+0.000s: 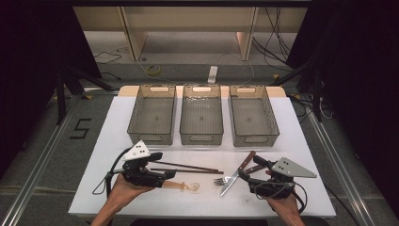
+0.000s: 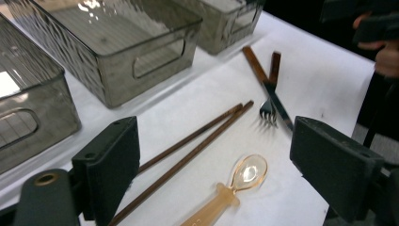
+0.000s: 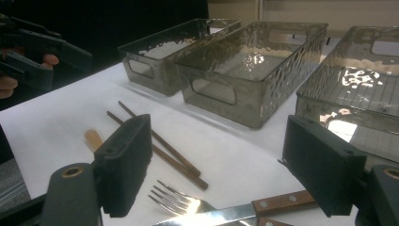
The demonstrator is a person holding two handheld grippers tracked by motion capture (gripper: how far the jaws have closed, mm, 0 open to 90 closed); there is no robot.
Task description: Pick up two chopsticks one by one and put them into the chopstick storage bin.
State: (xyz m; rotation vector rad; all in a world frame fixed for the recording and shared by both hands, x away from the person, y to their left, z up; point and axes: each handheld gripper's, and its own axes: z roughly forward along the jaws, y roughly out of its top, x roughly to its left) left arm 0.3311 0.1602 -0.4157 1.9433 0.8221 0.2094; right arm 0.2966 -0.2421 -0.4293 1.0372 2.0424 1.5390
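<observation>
Claws (image 1: 168,176) open; spoon (image 1: 184,186) lies crosswise, bowl rightward.

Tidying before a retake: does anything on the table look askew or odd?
Nothing is spilled or damaged. The knife lies crossed over the fork; the chopsticks splay slightly. All three bins stand straight and empty.

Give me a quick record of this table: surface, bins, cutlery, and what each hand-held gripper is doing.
surface: white table
bins: three empty grey bins in a row at the far side
cutlery: chopsticks, amber spoon, fork, knife
left hand-held gripper: open, over the spoon
right hand-held gripper: open, over fork and knife
</observation>
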